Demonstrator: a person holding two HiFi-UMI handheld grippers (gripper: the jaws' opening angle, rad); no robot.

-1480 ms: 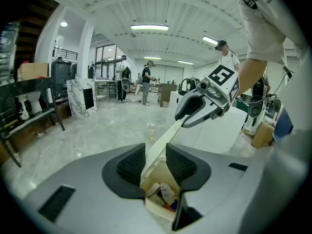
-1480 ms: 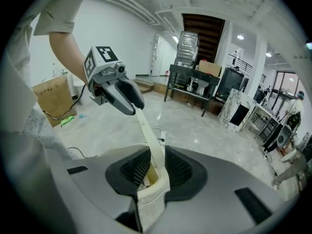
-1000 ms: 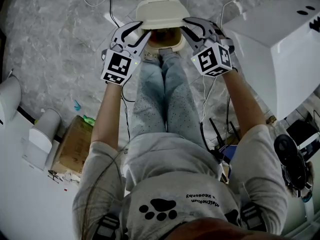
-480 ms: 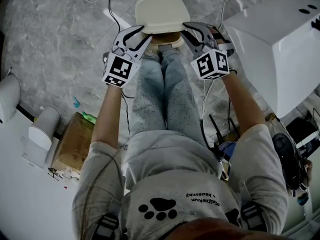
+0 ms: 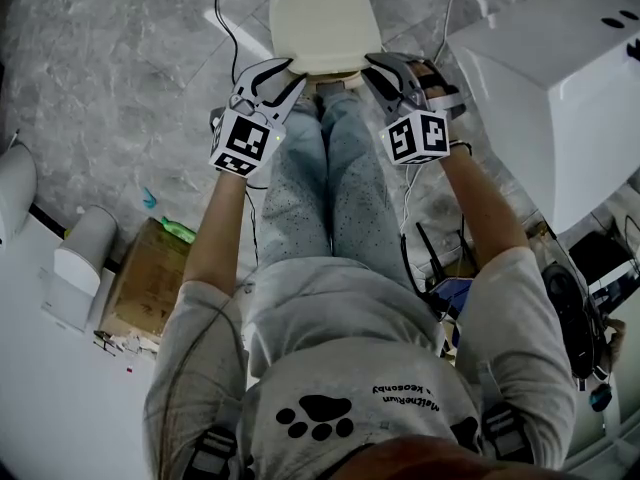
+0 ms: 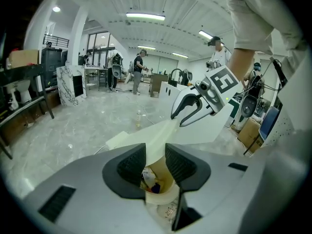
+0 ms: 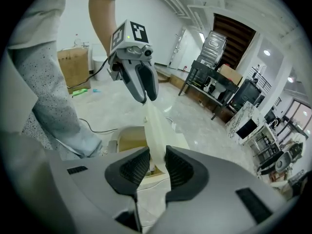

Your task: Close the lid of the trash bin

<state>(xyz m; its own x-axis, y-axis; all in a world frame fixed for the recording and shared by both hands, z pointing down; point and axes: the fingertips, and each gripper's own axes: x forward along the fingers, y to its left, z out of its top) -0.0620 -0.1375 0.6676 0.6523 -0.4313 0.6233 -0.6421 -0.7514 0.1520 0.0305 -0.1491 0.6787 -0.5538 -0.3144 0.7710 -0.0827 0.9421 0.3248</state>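
While the person's legs [image 5: 330,188] in pale jeans run up the middle of the head view, the cream lid [image 5: 325,23] sits at the far centre, lying almost flat over the trash bin [image 5: 332,77]. Only a thin brown slice of the bin's mouth shows under the lid's near edge. The left gripper [image 5: 295,72] reaches the lid's near left corner and the right gripper [image 5: 368,66] its near right corner, each with its marker cube on the side towards the person. A cardboard box [image 5: 145,283] lies on the grey marbled floor [image 5: 120,68] at the near left, and a white table [image 5: 560,78] fills the right side.

From the left gripper view, the two black pads stand on either side of the lid's corner. The cream rim fills the gap between them, so this gripper is clamped on the lid. Below the rim the bin is not yet covered, and some coloured rubbish [image 6: 148,177] shows inside its brown liner. Across the lid, the right gripper bites the opposite corner. People [image 6: 139,72] stand far off in the hall.

Looking along the right gripper's pads, the lid appears edge-on as a thin cream sheet. It passes between the ribbed faces and touches both, so this gripper is clamped on the lid too. The left gripper holds the far end of the same edge, and the bin's open mouth lies just left of the sheet. A black rack [image 7: 214,89] stands at the far right.
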